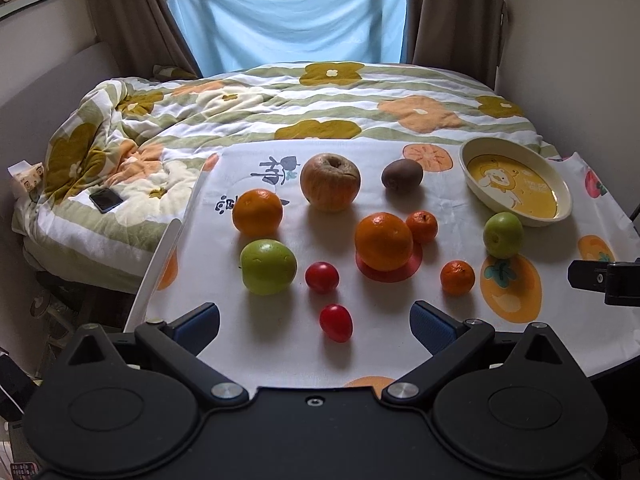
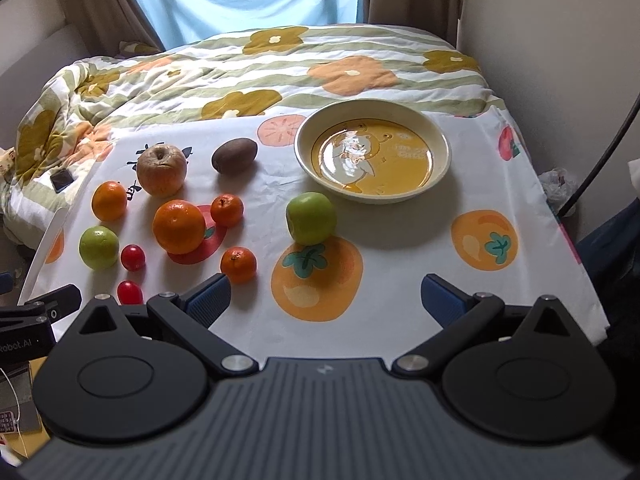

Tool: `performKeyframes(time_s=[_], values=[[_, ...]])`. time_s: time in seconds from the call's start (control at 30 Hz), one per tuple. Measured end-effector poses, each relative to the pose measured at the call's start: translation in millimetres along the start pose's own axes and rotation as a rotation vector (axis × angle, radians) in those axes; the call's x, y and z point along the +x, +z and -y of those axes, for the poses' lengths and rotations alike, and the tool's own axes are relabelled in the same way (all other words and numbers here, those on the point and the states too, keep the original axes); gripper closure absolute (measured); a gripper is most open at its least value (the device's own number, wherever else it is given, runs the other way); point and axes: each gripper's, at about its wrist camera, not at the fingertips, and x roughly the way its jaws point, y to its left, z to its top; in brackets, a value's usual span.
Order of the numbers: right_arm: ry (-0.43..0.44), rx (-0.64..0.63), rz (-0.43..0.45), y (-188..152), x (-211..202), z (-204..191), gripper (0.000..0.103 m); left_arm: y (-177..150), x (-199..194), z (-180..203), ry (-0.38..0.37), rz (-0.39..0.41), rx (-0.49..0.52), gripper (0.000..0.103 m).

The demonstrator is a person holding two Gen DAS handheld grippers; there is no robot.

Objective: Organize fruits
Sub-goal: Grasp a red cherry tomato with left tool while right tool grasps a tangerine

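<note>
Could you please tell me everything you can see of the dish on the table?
The dish is a shallow, round, glossy bowl, ceramic by its look, with a cream rim and wall and a yellow floor bearing a cartoon animal print. It sits upright and empty at the far right of the printed tablecloth, near the bed's quilt. A green apple lies just in front of it; whether they touch is unclear. Neither gripper touches it.

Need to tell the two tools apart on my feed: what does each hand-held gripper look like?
Left hand-held gripper: matte black body, two round black discs, silver pivot bolts, blue ribbed pads. Right hand-held gripper: same black linkage and blue pads, but a grey ribbed centre plate with a small logo. No sleeves visible.
</note>
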Motion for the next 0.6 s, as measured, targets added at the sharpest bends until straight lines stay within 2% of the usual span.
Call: performKeyframes(time_s=[0.07, 0.23, 0.33, 0.47, 0.6], values=[[0.022, -0.041, -0.017, -2.6, 15.5, -1.4, 0.0, -7.1, 9.8, 2.8, 0.018, -0.003, 0.001, 0.008], [0.11, -0.124, -0.026, -8.0, 48.4, -3.9, 0.0, -21.5, 33.2, 9.6, 0.062, -0.017, -0.029, 0.009], [0.156, -0.162, -0.026, -9.9, 64.6, -6.9, 0.0, -29.1, 49.5, 14.0, 0.085, -0.034, -0.046, 0.013], [0.21, -0.197, -0.05, -14.0, 85.5, -14.2, 0.0, -36.7, 66.8, 21.5, 0.114, -0.049, -0.051, 0.024], [0.253, -0.201, -0.046, -12.9, 96.5, -18.2, 0.0, -39.2, 75.7, 24.2, 0.12, -0.043, -0.068, 0.026]])
